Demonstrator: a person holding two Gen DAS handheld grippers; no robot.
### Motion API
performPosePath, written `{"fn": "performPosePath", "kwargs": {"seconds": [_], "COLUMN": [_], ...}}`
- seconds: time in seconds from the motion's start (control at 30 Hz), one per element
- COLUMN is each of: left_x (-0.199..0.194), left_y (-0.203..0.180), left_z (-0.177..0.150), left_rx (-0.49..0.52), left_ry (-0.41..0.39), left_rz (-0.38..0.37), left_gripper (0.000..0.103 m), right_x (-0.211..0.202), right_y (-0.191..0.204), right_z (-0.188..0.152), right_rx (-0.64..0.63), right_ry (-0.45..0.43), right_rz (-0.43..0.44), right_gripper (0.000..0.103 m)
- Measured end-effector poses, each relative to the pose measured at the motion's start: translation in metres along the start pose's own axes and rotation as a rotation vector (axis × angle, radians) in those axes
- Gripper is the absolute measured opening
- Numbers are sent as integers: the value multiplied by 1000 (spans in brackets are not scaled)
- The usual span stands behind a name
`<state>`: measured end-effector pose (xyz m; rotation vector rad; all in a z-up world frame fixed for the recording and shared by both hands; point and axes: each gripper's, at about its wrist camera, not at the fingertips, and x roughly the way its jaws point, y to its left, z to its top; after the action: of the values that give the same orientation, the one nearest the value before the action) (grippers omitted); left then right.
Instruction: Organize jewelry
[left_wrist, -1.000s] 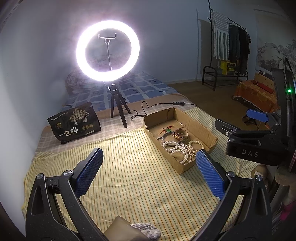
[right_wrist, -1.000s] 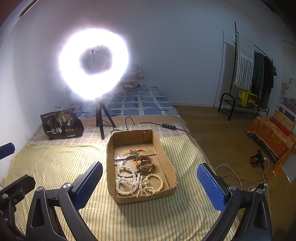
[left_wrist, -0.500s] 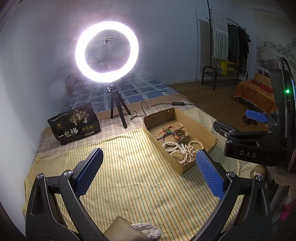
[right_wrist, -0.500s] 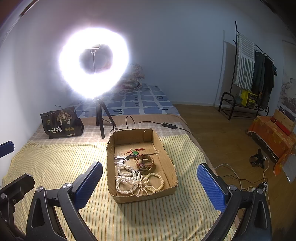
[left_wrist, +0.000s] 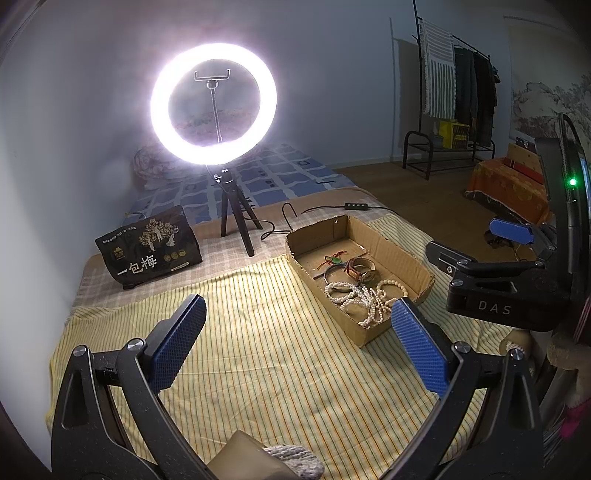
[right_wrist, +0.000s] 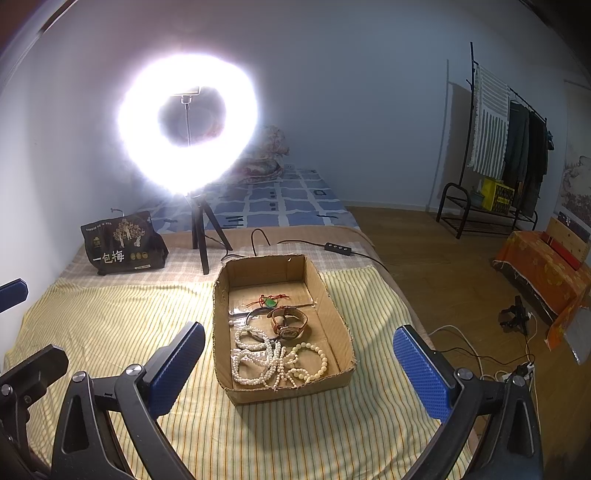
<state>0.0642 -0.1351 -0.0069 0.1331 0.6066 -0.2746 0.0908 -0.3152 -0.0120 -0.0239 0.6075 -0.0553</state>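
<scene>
A shallow cardboard box sits on the yellow striped cloth; it also shows in the left wrist view. Inside lie tangled pearl strands, a brown-strap watch, a dark bangle and a green pendant on red cord. My left gripper is open and empty, above the cloth left of the box. My right gripper is open and empty, hovering over the box's near end; it shows at the right of the left wrist view.
A lit ring light on a tripod stands behind the box, its cable and switch trailing right. A black snack bag sits at back left. The bed edge and wooden floor lie right, with cables.
Almost nothing differs. The right gripper has drifted slightly, so the box sits a touch lower in its view. Both grippers stay open and empty.
</scene>
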Motion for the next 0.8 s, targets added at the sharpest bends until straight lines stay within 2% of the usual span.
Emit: {"fn": "performPosePath", "kwargs": {"seconds": [0.8], "left_x": [-1], "left_y": [1], "left_z": [2], "left_rx": [0], "left_ry": [-3], "left_rz": [7], "left_gripper": [102], "right_x": [1], "right_y": [1], "right_z": [-4], "right_rx": [-12], "right_ry": [16], "right_rz": [2], "right_gripper": [103]}}
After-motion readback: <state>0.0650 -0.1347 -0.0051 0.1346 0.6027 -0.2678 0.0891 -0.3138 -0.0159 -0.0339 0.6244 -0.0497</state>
